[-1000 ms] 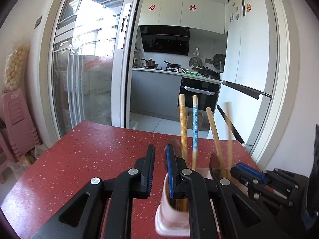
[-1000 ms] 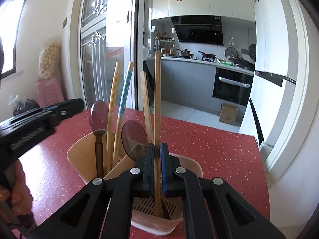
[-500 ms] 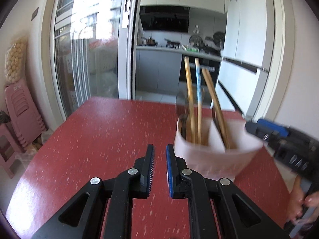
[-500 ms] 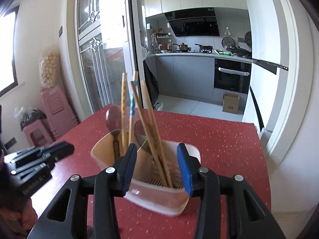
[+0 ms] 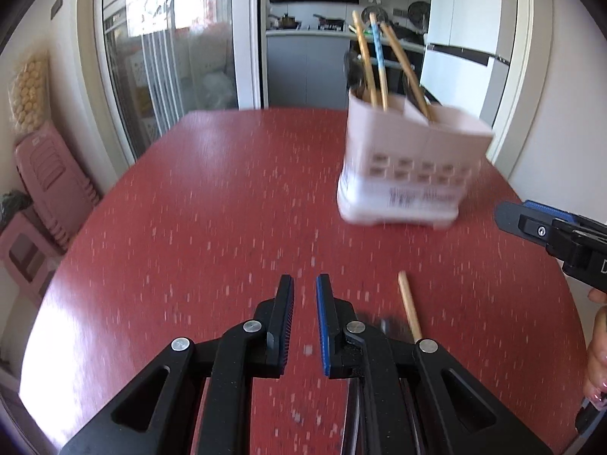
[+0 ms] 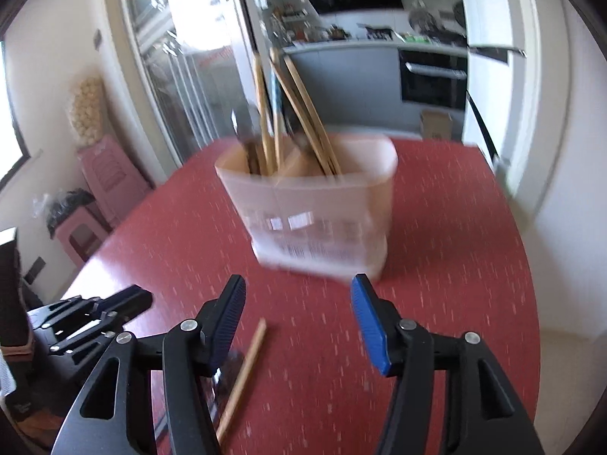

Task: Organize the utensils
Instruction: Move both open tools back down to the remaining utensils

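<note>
A pale pink utensil holder stands on the red table with several chopsticks and spoons upright in it; it also shows in the right wrist view. A single wooden chopstick lies loose on the table near me, also in the right wrist view, beside a dark utensil partly hidden under the fingers. My left gripper is nearly closed and empty, left of the loose chopstick. My right gripper is wide open and empty, short of the holder; it shows at the left view's right edge.
Pink plastic stools stand left of the table by the wall. A glass sliding door and a kitchen lie beyond the far edge. A white fridge stands at the back right. The table's right edge is near a white wall.
My right gripper let go of the chopstick it held in the holder, opened wide and pulled back. Both grippers drew away from the holder toward the near table edge, and a loose chopstick came into view.
</note>
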The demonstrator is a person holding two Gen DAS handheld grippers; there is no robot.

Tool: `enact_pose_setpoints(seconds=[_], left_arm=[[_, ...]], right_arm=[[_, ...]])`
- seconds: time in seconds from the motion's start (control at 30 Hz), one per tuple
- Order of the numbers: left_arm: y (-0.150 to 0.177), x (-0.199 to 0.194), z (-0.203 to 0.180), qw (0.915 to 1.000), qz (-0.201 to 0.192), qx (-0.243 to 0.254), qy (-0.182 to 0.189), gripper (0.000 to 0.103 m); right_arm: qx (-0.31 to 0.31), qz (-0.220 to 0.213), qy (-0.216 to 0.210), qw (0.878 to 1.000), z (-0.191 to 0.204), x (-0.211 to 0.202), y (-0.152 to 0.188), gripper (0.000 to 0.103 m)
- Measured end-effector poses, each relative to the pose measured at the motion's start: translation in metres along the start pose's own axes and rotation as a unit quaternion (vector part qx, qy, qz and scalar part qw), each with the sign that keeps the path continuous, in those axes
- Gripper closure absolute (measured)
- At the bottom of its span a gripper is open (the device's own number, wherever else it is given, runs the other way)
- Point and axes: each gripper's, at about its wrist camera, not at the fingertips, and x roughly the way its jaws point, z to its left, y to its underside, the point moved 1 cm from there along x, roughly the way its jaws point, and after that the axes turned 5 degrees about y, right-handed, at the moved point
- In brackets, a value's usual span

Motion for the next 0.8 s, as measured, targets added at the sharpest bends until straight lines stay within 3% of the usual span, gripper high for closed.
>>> enact_pose_setpoints(seconds=[0.4, 0.8], left_arm=[[0.054, -0.009, 0.013, 0.9992, 0.037, -0.016, -0.004, 0.061], [0.068, -0.012, 0.016, 0.9985, 0.050, -0.020, -0.004, 0.061]], right_arm=[[0.050, 0.080, 0.013, 0.995, -0.006, -0.003, 0.062, 0.041], [0.054, 0.112, 0.016, 0.992, 0.003, -0.003, 0.087, 0.039]])
